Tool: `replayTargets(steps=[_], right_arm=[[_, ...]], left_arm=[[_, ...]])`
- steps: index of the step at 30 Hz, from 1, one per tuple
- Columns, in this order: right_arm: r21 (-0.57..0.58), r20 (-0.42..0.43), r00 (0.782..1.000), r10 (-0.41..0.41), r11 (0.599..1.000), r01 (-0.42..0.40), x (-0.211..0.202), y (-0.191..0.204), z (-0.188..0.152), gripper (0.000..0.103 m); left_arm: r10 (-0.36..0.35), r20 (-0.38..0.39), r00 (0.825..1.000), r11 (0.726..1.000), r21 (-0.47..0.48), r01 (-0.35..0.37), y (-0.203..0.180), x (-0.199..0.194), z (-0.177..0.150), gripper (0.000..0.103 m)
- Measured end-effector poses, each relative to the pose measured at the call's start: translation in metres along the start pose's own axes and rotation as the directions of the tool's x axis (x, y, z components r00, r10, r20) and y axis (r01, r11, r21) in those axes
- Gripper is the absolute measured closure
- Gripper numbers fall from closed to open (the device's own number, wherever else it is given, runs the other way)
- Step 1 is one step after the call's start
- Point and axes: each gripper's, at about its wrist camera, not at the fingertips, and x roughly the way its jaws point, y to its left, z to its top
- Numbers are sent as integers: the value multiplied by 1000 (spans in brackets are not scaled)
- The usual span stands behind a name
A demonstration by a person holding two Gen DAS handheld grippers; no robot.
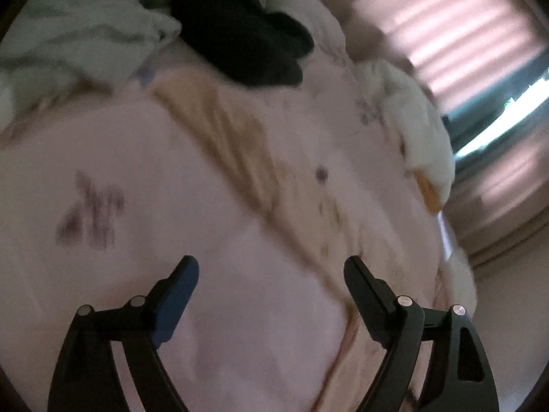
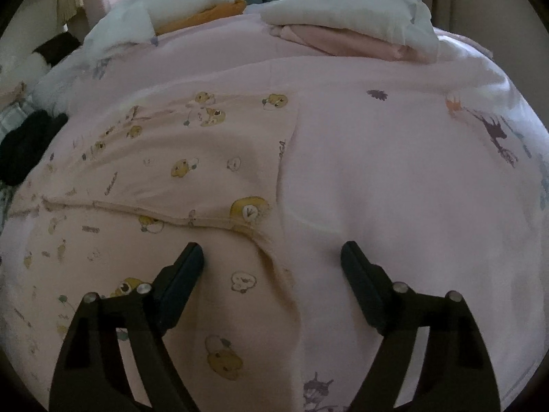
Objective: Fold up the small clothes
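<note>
A small pink garment with a bear print [image 2: 192, 158] lies spread flat on the pink bedspread [image 2: 394, 178], its right edge running down between the jaws of the right gripper [image 2: 272, 257], which stand apart and empty above it. The left gripper [image 1: 271, 267] is likewise spread wide over bare bedspread. Beyond: 1 black garment [image 1: 240, 37], 1 folded stack of 2 pieces [image 2: 353, 27], 1 white-and-orange plush [image 2: 192, 3].

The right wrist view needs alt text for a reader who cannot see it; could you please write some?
Open right tongs hover empty above a peach bear-print garment spread flat on a pink bedspread. At the far edge lies a folded stack, white cloth over pink, with black clothing at the left.
</note>
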Motion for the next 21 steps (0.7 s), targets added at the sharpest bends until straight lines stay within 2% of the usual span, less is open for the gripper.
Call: replayTargets(steps=[2,4,5,7,9,10,12,13,14,16,17,20,21], right_arm=[[-12,-4,1000,-13,1000,13,-1,1,-2,21],[-19,-7,1000,-18,1000,17,-2,1,-3,21],[-18,-7,1000,-14,1000,14,-2,0,-3,21],[-19,-8,1000,-5,1000,5,-3,-2,-3,21],[-22,-9,1000,1,1000,-2,-3,-4,-3,21],[-20,-10,1000,5,1000,-5,-3,-5,-4,21],[-18,-9,1000,7,1000,-7,-4,-6,-4,20],[-18,-8,1000,6,1000,-6,-4,-6,-5,20],[-19,-8,1000,6,1000,-7,-4,-7,-5,20],[-19,-8,1000,11,1000,-11,-4,-8,-5,20],[-18,-8,1000,13,1000,-13,-4,-8,-5,20],[-26,-9,1000,12,1000,-13,-4,-8,-6,20],[-36,-10,1000,16,999,-16,-5,-8,-6,20]], left_arm=[[25,19,1000,998,-53,-23,9,5,34,18],[27,16,1000,991,-131,-24,22,13,54,18],[25,-1,1000,978,-205,-25,34,23,67,18],[23,-30,999,959,-280,-31,48,41,75,18],[64,-48,997,951,-299,-76,59,57,80,18],[65,-38,997,948,-309,-74,60,60,79,18],[41,35,999,948,-317,-27,58,64,81,18],[31,37,999,953,-302,-18,58,63,83,20],[16,29,999,962,-273,-8,56,69,86,24],[102,41,994,969,-232,-90,53,78,93,54],[137,53,989,966,-229,-121,56,81,97,59],[170,71,983,965,-212,-152,54,84,103,76],[201,71,977,961,-207,-183,51,88,106,90]])
